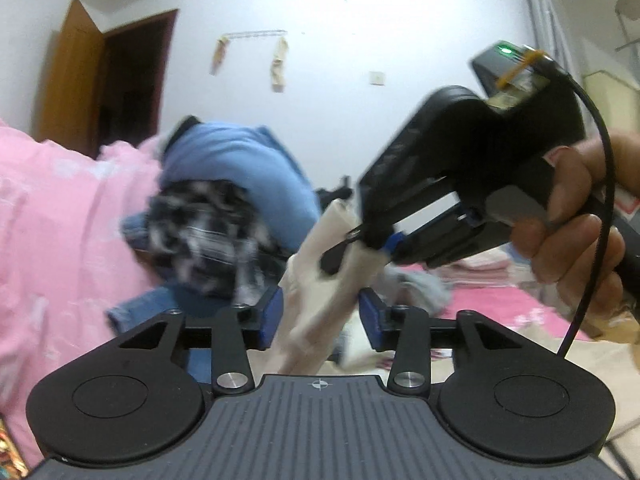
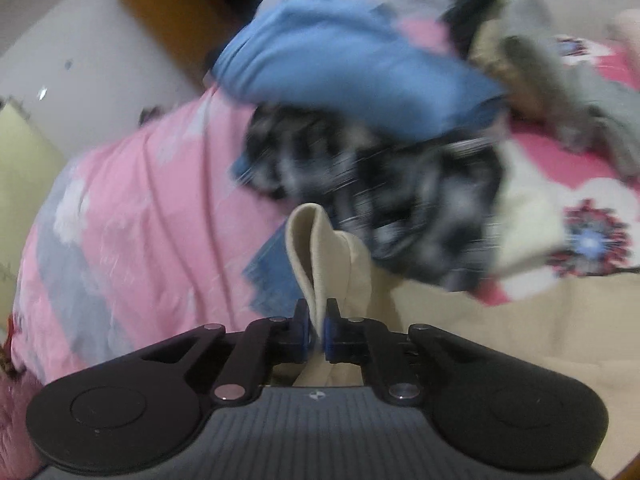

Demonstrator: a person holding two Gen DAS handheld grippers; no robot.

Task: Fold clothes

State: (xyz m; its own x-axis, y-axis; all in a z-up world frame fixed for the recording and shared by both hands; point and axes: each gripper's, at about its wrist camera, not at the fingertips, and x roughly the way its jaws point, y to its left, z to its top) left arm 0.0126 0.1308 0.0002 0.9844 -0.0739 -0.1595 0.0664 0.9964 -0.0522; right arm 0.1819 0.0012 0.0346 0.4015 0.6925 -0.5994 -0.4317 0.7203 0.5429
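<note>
1. Pink bedding was seen covering the bed, with a white wall and a brown door far behind it, and a heap of unfolded clothes lay on the far part of the bed: a blue garment on top, a black-and-white checked one under it.
2. A cream garment was held up off the bed, drawn out as a long band; in the left wrist view its long axis ran from near and low, between the fingers of the left gripper, up and away to the right gripper.
3. The fingers of the right gripper were pressed together, pinching a fold of the cream garment, whose looped edge stood up just beyond them.
4. The fingers of the left gripper were spread, one on each side of the band; whether either pad touched the cloth could not be told through the blur, and no pinch was seen.
5. The left gripper was judged the nearer to the free lower stretch of the band, so closing there was judged the likely next move, with the far end already secured.
</note>
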